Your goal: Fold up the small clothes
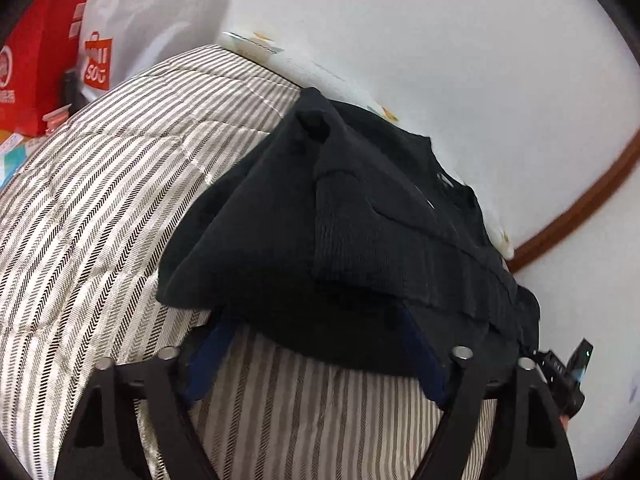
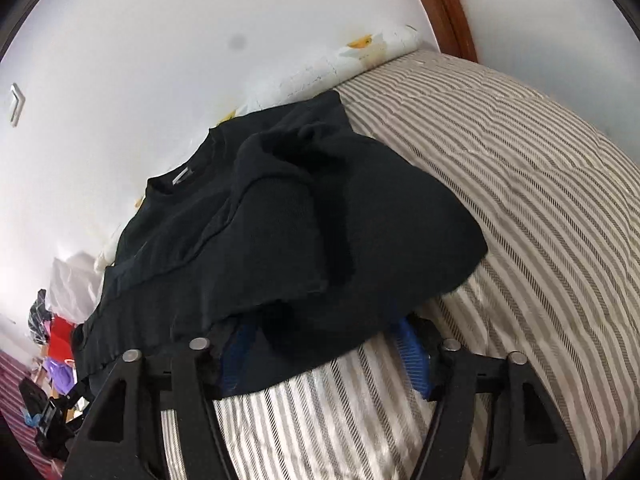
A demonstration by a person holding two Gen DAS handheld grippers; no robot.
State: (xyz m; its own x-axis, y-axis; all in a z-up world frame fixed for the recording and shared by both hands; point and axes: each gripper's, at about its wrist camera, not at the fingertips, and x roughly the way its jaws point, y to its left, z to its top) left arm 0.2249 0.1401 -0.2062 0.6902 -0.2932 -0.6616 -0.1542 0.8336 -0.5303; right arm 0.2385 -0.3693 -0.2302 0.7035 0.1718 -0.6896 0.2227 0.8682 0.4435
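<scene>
A black knit top (image 1: 340, 220) lies on the striped bed cover (image 1: 100, 200), partly folded, with one flap laid over its body and its collar toward the wall. My left gripper (image 1: 316, 320) is at its near hem. The blue-padded fingers (image 1: 208, 360) stand wide apart and their tips are hidden under the cloth. In the right wrist view the same top (image 2: 300, 220) fills the middle. My right gripper (image 2: 324, 324) is at the hem as well, fingers (image 2: 412, 356) apart, with a fold of hem hanging between them and covering the tips.
A white wall and brown wooden trim (image 1: 580, 208) run behind the bed. A white sheet with yellow print (image 2: 360, 52) lines the wall edge. A red bag (image 1: 36, 60) and a white shopping bag (image 1: 132, 20) stand past the bed's far left. Striped cover (image 2: 520, 200) stretches right.
</scene>
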